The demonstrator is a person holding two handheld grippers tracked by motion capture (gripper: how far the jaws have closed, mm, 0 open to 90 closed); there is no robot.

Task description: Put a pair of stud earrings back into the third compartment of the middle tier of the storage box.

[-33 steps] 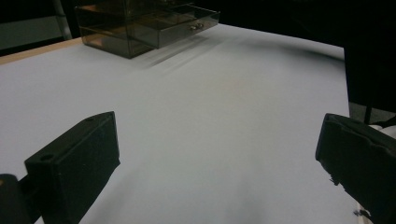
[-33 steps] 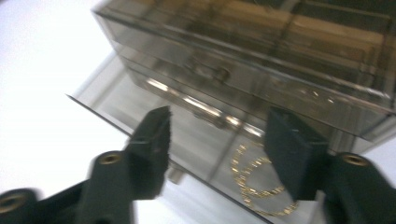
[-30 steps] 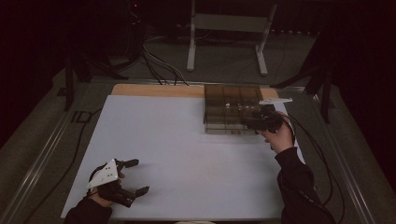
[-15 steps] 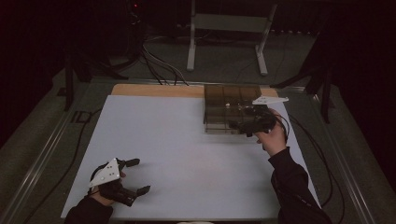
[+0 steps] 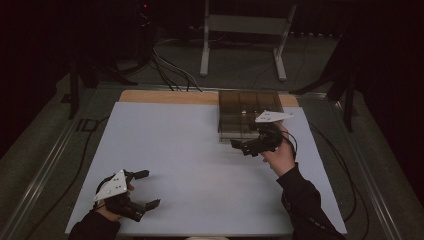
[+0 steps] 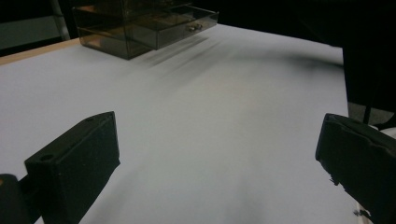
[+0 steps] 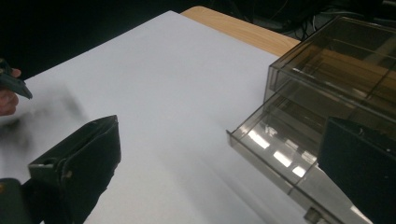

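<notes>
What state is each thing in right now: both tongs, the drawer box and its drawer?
Left tongs: open, empty, low over the white table sheet.
Right tongs: open, empty, beside the drawer front.
Drawer box: clear smoked plastic, upright at the sheet's far edge.
Lower drawer: partly pulled out, looks empty.

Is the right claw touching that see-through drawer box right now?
Cannot tell. In the right gripper view the right claw is open with one jaw overlapping the pulled-out drawer, but no contact or gap shows plainly.
</notes>
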